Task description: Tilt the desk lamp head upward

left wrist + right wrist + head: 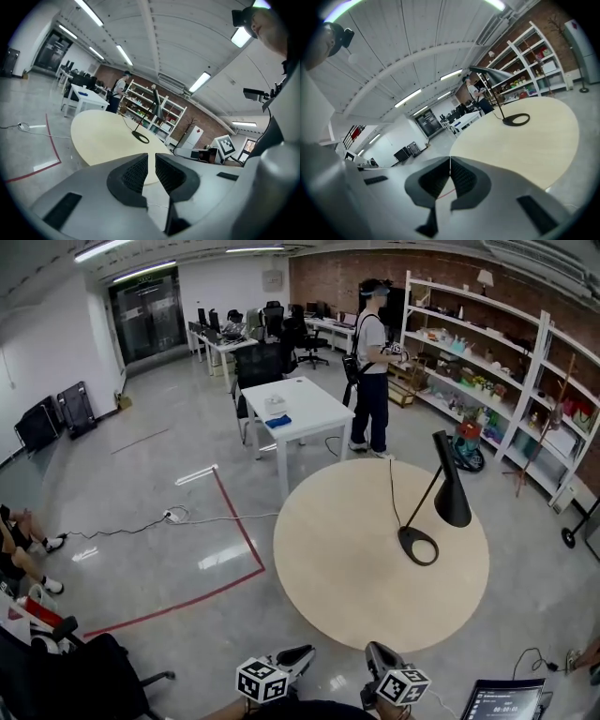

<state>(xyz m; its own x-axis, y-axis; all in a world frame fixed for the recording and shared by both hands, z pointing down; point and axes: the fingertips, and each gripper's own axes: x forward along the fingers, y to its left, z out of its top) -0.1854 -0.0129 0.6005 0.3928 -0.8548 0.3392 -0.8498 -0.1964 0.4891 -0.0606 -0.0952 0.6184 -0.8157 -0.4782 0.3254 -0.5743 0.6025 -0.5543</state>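
A black desk lamp stands on the right half of a round beige table (347, 568). Its ring base (418, 546) lies flat, a thin stem slants up from it, and the cone head (452, 502) hangs pointing down. Both grippers are held low, short of the table's near edge and well away from the lamp. My left gripper (296, 655) is shut with nothing in it, and so is my right gripper (377, 652). The left gripper view shows the shut jaws (151, 165) with the lamp (156, 104) far beyond them. The right gripper view shows closed jaws (450, 169) and the lamp base (516, 119) across the table.
A white desk (295, 409) stands beyond the table, with a person (371, 362) standing beside it. White shelves (487, 362) line the right wall. A laptop (506, 701) sits at the bottom right. Red floor tape (239, 531) and a power strip with its cable (172, 515) lie to the left.
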